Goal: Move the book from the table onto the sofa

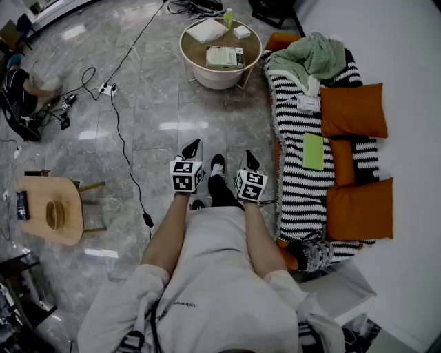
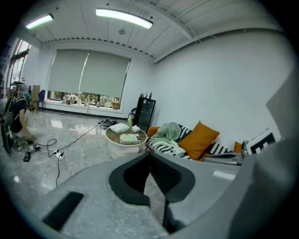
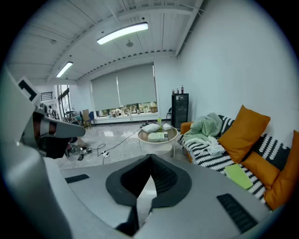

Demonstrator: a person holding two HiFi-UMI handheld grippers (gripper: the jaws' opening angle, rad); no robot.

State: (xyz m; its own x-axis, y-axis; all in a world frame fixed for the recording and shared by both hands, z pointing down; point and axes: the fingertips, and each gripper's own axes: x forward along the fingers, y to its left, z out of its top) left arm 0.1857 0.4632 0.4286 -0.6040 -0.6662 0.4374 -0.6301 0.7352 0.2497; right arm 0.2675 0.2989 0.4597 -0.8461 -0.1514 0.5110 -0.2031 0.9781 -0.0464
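The book (image 1: pixel 224 56), pale green and white, lies flat on the round white table (image 1: pixel 186 52) at the far end of the floor. It also shows in the left gripper view as the book (image 2: pixel 129 138) and in the right gripper view as the book (image 3: pixel 158 136). The sofa (image 1: pixel 303 186), under a black-and-white striped throw, runs along the right. My left gripper (image 1: pixel 193 145) and right gripper (image 1: pixel 250 159) hang side by side over the floor, well short of the table. Both are shut with nothing in them: the left gripper (image 2: pixel 149 155) and the right gripper (image 3: pixel 150 158) show closed, empty jaws.
On the table lie a white folded cloth (image 1: pixel 207 30), a small white box (image 1: pixel 241 32) and a green bottle (image 1: pixel 228 15). The sofa carries orange cushions (image 1: pixel 353 110), a green blanket (image 1: pixel 310 55) and a flat green pad (image 1: pixel 313 151). A cable with power strip (image 1: pixel 107 88) crosses the floor; a wooden stool (image 1: pixel 52 210) stands left.
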